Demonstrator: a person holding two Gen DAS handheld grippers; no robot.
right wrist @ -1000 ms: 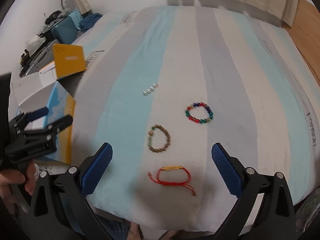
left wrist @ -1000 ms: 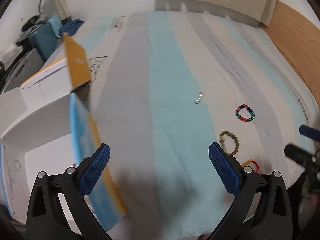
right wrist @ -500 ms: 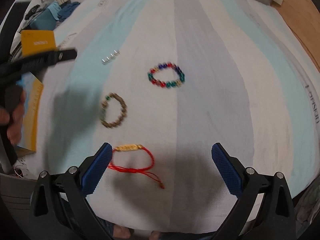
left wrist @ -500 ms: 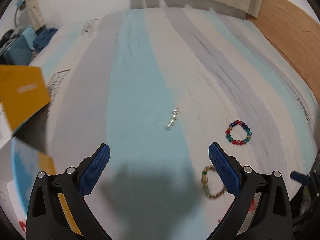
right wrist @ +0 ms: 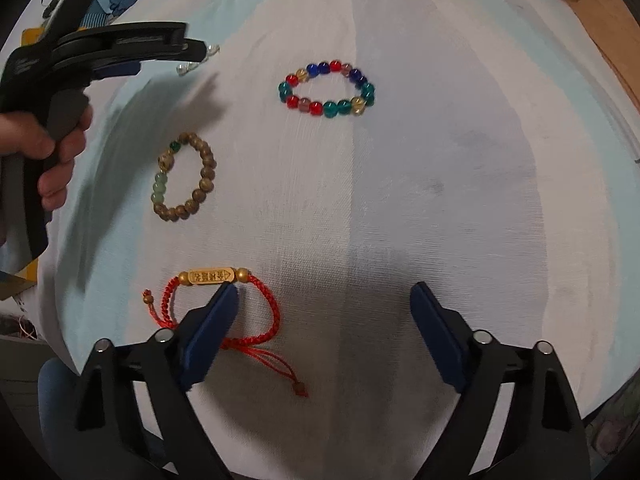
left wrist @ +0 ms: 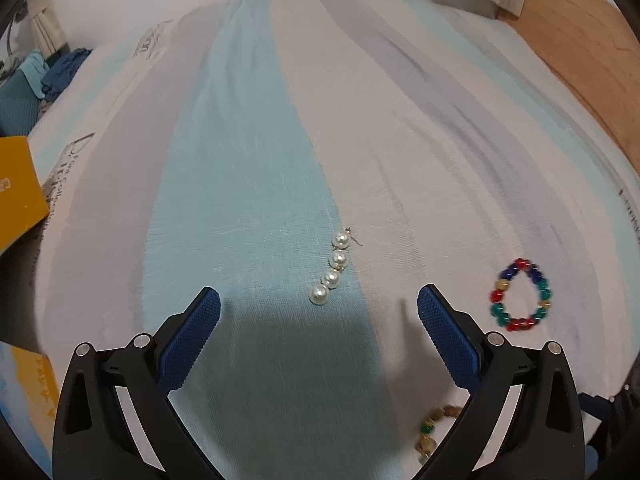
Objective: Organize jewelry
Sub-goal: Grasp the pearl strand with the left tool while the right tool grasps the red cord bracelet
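A short strand of white pearls (left wrist: 334, 268) lies on the striped bedsheet (left wrist: 248, 160). My left gripper (left wrist: 318, 296) hovers open just above it, the lowest pearl between its fingertips. My right gripper (right wrist: 324, 292) is over the red cord bracelet (right wrist: 272, 308) with its gold charm (right wrist: 210, 276). Its jaws are closing; the left finger overlaps the cord loop and nothing is pressed. A brown bead bracelet (right wrist: 208, 176) and a multicoloured bead bracelet (right wrist: 332, 106) lie farther off. In the right wrist view the left gripper (right wrist: 196, 46), held by a hand (right wrist: 52, 148), partly hides the pearls (right wrist: 192, 66).
The multicoloured bracelet (left wrist: 520, 294) lies right of my left gripper; the brown one (left wrist: 432, 428) peeks from behind its right finger. A yellow box (left wrist: 16, 188) sits at the bed's left edge, blue clothes (left wrist: 60, 74) beyond. Wooden floor (left wrist: 580, 40) lies right.
Both grippers came down toward the sheet. The left one swung away from the yellow box to the pearls. The right one lowered over the red bracelet and its jaws narrowed slightly.
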